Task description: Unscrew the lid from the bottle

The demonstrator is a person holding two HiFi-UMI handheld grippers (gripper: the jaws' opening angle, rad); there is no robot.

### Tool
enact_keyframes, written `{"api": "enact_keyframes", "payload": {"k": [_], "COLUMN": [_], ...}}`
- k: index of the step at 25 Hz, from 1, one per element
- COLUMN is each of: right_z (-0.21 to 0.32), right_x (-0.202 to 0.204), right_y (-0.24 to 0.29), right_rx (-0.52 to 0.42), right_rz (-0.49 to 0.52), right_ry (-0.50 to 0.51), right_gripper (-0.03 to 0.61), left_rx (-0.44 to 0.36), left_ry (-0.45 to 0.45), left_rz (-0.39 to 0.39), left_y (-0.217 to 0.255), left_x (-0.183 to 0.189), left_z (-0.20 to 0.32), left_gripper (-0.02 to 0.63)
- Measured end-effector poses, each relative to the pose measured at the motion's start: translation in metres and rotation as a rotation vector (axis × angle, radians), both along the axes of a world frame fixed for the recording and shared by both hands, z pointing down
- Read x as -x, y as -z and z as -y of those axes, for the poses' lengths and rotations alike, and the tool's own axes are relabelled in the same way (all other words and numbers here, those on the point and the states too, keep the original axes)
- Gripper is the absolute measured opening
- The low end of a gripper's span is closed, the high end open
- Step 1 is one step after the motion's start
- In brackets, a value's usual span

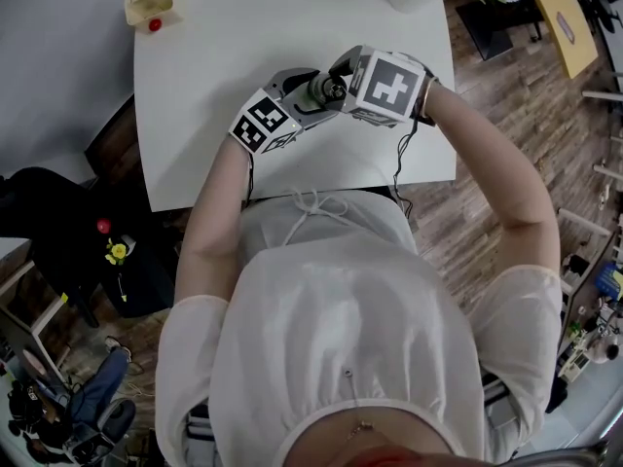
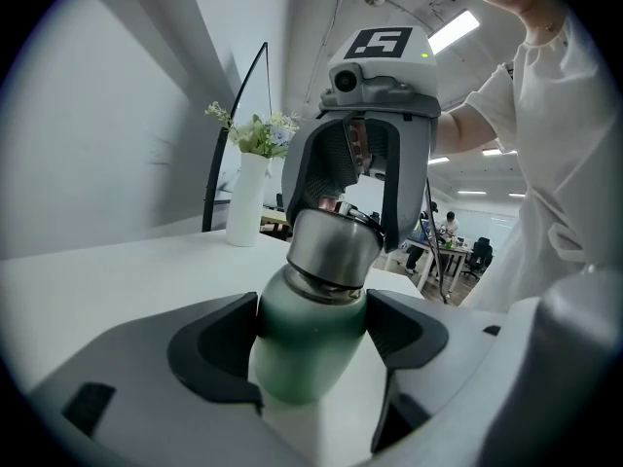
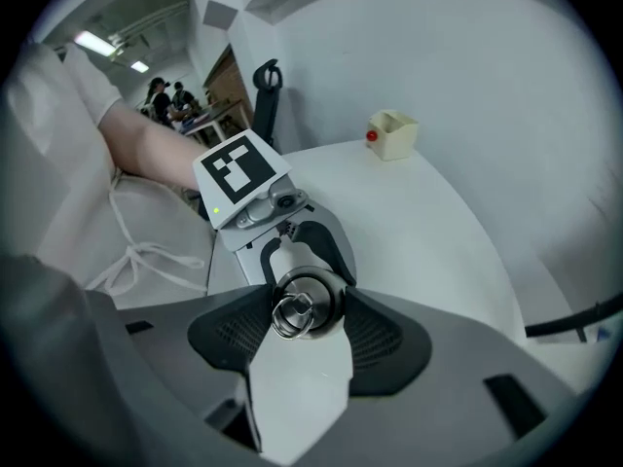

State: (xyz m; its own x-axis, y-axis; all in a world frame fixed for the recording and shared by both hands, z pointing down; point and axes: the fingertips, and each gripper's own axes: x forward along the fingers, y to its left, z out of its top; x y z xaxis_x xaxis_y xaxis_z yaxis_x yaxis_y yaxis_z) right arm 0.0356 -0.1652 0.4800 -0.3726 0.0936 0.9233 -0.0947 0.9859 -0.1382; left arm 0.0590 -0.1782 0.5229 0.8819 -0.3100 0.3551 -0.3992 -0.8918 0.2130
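"White surface (image 1: 243, 27), mostly bare, and the work is close to its near edge. Where's the bottle?"

"The green bottle (image 2: 307, 358) is pinched round its body by the left tongs (image 2: 313, 314). It leans a little over the surface, and I can't tell whether its base rests on anything."

"And the lid?"

"The steel lid (image 2: 334, 246) sits on the neck with a dark seam under it. The right tongs (image 3: 304, 311) come at it from above and are closed on its sides. The ring on top shows between the pads."

"So which step is this?"

"The turning, I'd say. Both grips are made and the lid isn't off yet."

"What does the next move need?"

"Probably a roll of the right wrist in the loosening direction, while the left stops the body spinning along. If the wrist runs out of reach: let go, roll back, pinch again. Smooth metal may slip, so squeeze firmly. Lift only once the thread lets go."
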Motion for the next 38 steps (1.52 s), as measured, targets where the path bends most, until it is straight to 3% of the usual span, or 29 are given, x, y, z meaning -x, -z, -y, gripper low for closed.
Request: {"api": "enact_keyframes", "payload": {"k": [9, 15, 18, 23, 26, 28, 33, 38], "right_z": [-0.005, -0.008, -0.006, -0.001, 0.005, 0.007, 0.01, 0.011], "right_x": [0.001, 0.001, -0.001, -0.002, -0.004, -0.007, -0.006, -0.006], "right_y": [-0.002, -0.001, -0.003, -0.003, -0.004, -0.006, -0.008, -0.009], "right_rx": [-0.071, -0.078, -0.075, 0.039, 0.082, 0.093, 0.071, 0.06], "right_rz": [-0.065, -0.049, -0.039, 0.065, 0.092, 0.09, 0.098, 0.093], "right_ry": [0.392, 0.466, 0.36, 0.019, -0.221, -0.33, -0.459, -0.467], "right_gripper": [0.245, 0.245, 0.254, 0.352, 0.333, 0.322, 0.256, 0.249], "left_rx": [0.007, 0.008, 0.01, 0.01, 0.009, 0.009, 0.009, 0.011], "left_ry": [0.004, 0.008, 0.008, 0.011, 0.01, 0.009, 0.008, 0.006], "left_rz": [-0.005, -0.008, -0.009, -0.012, -0.014, -0.016, -0.018, -0.019], "left_y": [-0.002, -0.002, -0.002, -0.001, 0.0, 0.0, 0.0, 0.0], "left_x": [0.001, 0.001, 0.001, 0.002, 0.002, 0.002, 0.0, -0.001], "left_z": [0.0, 0.0, -0.001, 0.0, -0.001, -0.001, -0.001, 0.0], "left_gripper": [0.36, 0.36, 0.36, 0.36, 0.361, 0.361, 0.362, 0.362]}}
